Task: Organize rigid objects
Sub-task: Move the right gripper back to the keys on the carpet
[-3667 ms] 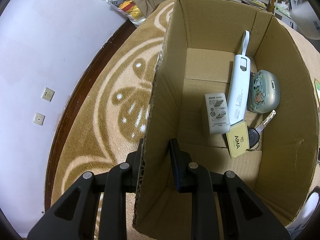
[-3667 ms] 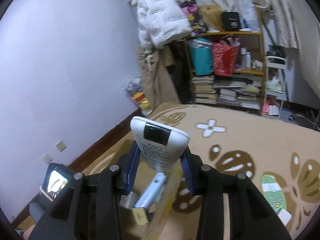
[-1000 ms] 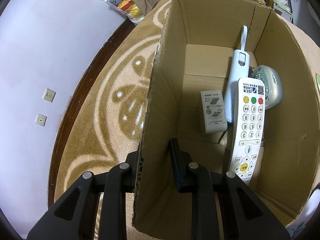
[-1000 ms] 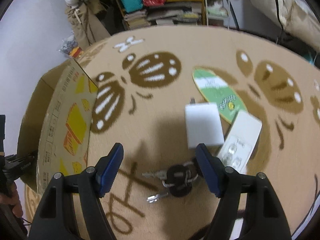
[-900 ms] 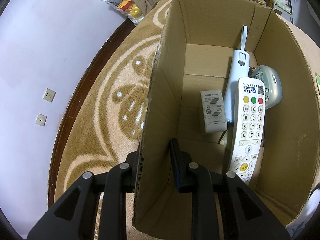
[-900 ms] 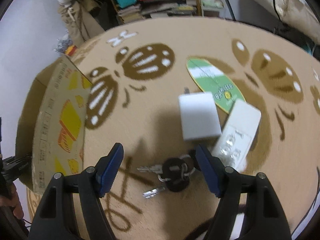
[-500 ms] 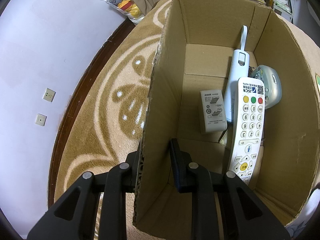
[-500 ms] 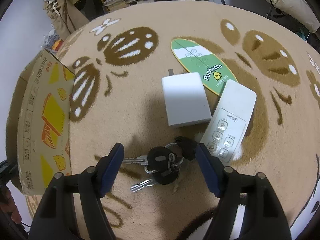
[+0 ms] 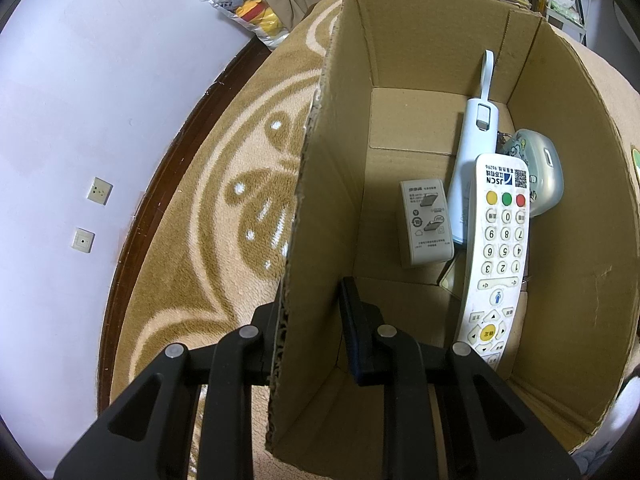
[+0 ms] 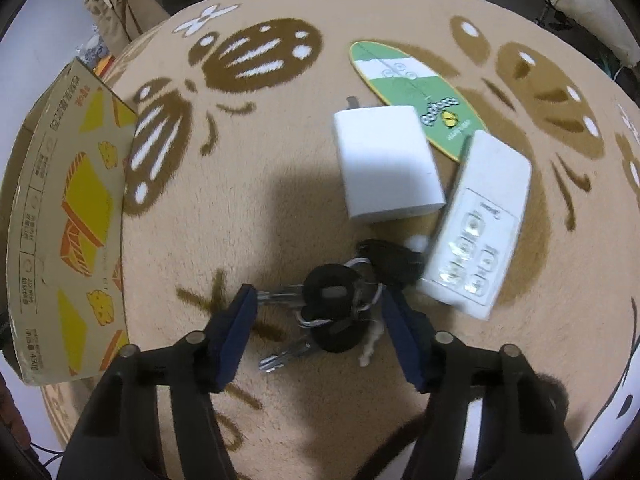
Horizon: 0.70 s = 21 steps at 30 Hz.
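My left gripper (image 9: pixel 310 300) is shut on the near wall of the open cardboard box (image 9: pixel 440 40), one finger inside and one outside. In the box lie a white remote (image 9: pixel 498 248), a pale blue stick-shaped device (image 9: pixel 472 160), a grey adapter (image 9: pixel 424 228) and a pale green case (image 9: pixel 540 176). My right gripper (image 10: pixel 320 294) points down at the rug over a bunch of keys (image 10: pixel 332 300) with black heads. Its jaws are closing, the keys lie between the blue pads, and the pads do not press on them.
Just beyond the keys on the beige patterned rug lie a white charger block (image 10: pixel 384 164), a small white remote (image 10: pixel 476 232) and a green oval card (image 10: pixel 416 96). The box's printed outer side (image 10: pixel 72 200) stands at the left. Shelves and clothes line the far wall.
The right gripper has sunk toward the keys and its jaws have narrowed around them. The white remote it held earlier now lies in the box. The left gripper has not moved.
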### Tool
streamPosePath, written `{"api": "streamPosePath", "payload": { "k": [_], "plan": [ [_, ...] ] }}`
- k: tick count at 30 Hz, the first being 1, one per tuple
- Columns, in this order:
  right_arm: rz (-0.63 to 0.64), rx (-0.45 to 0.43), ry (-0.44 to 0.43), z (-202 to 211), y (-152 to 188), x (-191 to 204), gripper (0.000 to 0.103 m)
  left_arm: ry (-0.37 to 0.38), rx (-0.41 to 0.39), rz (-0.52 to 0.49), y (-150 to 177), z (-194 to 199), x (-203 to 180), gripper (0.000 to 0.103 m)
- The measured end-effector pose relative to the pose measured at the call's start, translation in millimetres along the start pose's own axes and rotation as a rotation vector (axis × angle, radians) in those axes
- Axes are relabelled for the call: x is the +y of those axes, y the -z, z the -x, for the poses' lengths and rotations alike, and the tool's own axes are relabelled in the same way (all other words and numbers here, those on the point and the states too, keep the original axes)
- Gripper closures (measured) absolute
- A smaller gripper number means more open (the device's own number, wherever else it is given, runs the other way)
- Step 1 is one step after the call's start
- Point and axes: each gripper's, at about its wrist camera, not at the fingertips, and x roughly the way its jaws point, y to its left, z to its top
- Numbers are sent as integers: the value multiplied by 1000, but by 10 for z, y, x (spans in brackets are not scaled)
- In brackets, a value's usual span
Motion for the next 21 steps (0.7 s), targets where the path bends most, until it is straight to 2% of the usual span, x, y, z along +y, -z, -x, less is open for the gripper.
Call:
{"api": "streamPosePath", "payload": {
  "k": [4, 7, 10, 15, 21],
  "plan": [
    [8, 11, 24, -89, -26, 30, 45, 0, 0, 1, 0, 1, -1, 82],
    [19, 2, 39, -106, -47, 68, 55, 0, 0, 0, -2, -2, -1, 82],
    [8, -3, 33, -126, -68, 66, 57, 0, 0, 1, 1, 0, 1, 82],
    [2, -27, 23, -97, -90, 47, 69, -4, -1, -4, 5, 2, 1, 81],
    [24, -91, 20, 13, -96, 93, 75, -5, -1, -5, 8, 4, -5, 81]
  ]
}}
